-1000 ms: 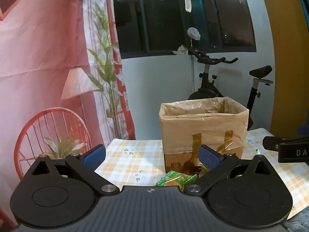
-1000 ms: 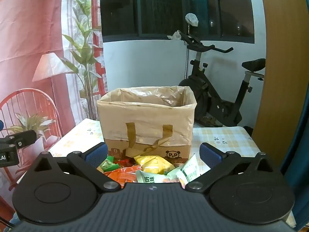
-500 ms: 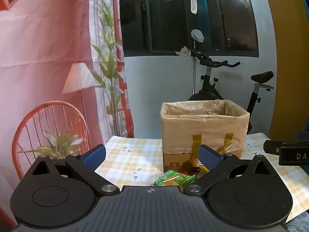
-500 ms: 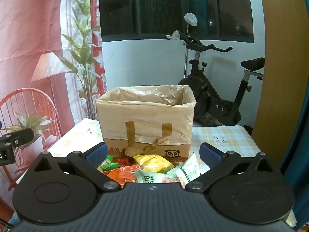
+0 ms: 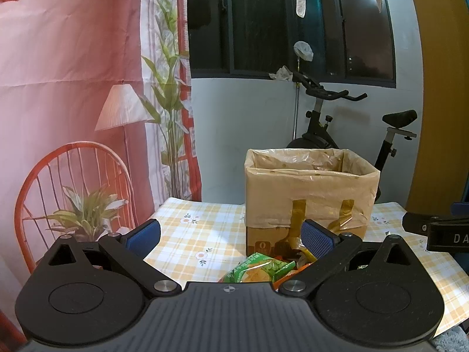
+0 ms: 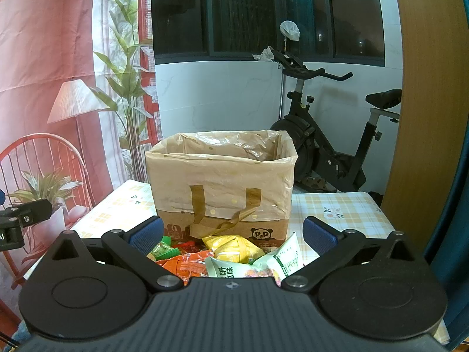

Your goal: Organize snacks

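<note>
- Snack packets (image 6: pixel 231 253) are heaped on the checked surface (image 6: pixel 337 209), just before the lined box (image 6: pixel 221 182)
- They are judged light, crinkly and slippery; a sealed edge is best pinched
- Left hand-held gripper (image 5: pixel 230 236) and right hand-held gripper (image 6: pixel 233 234) are held level above the heap, both spread wide, nothing gripped
</note>
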Demonstrator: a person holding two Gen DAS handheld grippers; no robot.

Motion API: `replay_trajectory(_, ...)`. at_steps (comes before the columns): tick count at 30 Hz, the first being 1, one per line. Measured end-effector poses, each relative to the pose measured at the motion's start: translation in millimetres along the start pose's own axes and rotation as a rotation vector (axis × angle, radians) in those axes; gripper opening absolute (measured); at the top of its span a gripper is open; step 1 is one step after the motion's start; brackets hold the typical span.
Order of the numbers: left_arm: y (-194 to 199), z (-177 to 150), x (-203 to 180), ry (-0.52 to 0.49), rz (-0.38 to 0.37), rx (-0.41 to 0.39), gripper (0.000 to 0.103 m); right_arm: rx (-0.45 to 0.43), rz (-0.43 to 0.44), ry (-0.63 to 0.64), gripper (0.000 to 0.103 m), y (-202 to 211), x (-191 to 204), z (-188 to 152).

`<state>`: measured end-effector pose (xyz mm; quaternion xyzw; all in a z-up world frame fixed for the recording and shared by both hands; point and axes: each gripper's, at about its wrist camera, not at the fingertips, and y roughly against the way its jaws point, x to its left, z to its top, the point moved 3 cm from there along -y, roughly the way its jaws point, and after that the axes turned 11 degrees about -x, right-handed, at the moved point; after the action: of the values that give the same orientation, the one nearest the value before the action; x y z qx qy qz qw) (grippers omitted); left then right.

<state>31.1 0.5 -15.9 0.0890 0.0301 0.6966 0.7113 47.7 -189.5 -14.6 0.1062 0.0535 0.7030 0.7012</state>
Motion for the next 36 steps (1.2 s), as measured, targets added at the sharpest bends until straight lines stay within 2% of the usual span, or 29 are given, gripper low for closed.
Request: replay_trajectory(36, -1.2, -1.1, 2.1, 0.021, 0.009, 0.006, 0.103, -0.012, -0.004, -0.009, 0.103, 1.2, -2.2, 4.9)
